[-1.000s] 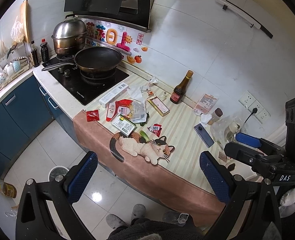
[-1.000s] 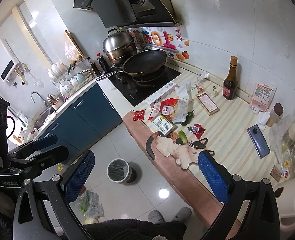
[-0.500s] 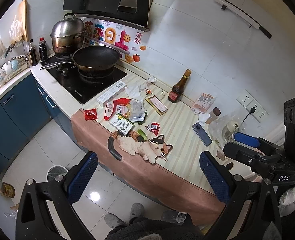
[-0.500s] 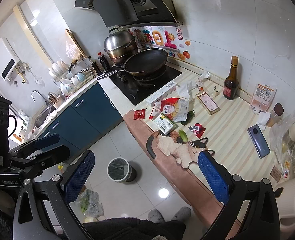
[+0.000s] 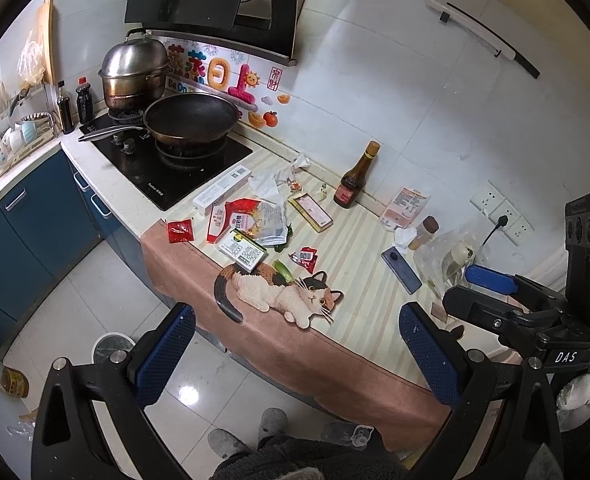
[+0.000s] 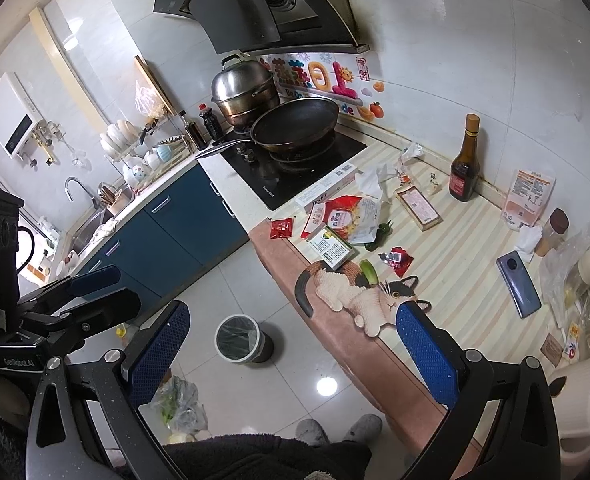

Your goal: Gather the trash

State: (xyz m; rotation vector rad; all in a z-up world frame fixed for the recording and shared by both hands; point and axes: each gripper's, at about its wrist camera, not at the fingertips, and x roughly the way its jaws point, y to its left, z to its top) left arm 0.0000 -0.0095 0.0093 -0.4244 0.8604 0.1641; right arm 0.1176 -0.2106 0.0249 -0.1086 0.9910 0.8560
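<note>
Trash lies on the striped counter mat (image 5: 359, 248): a red sachet (image 5: 180, 231) at the left edge, a red-and-white wrapper pile (image 5: 251, 220), a green-and-white box (image 5: 242, 250), a small red packet (image 5: 305, 258), crumpled white paper (image 5: 269, 188) and a flat tan packet (image 5: 310, 213). The same trash shows in the right wrist view, with the red sachet (image 6: 282, 227) and box (image 6: 332, 248). A small bin (image 6: 242, 339) stands on the floor below the counter. My left gripper (image 5: 295, 356) is open and empty, well short of the counter. My right gripper (image 6: 291, 356) is open and empty above the floor.
A black pan (image 5: 193, 117) and steel pot (image 5: 133, 74) sit on the hob. A brown sauce bottle (image 5: 355, 182), a phone (image 5: 401, 270), a spice jar (image 5: 423, 232) and clear bags stand to the right. Blue cabinets (image 6: 167, 232) and a dish rack (image 6: 143, 156) are at left.
Both views have shifted slightly; the counter sits a little further left and lower in the left wrist view. Both grippers stay open and empty.
</note>
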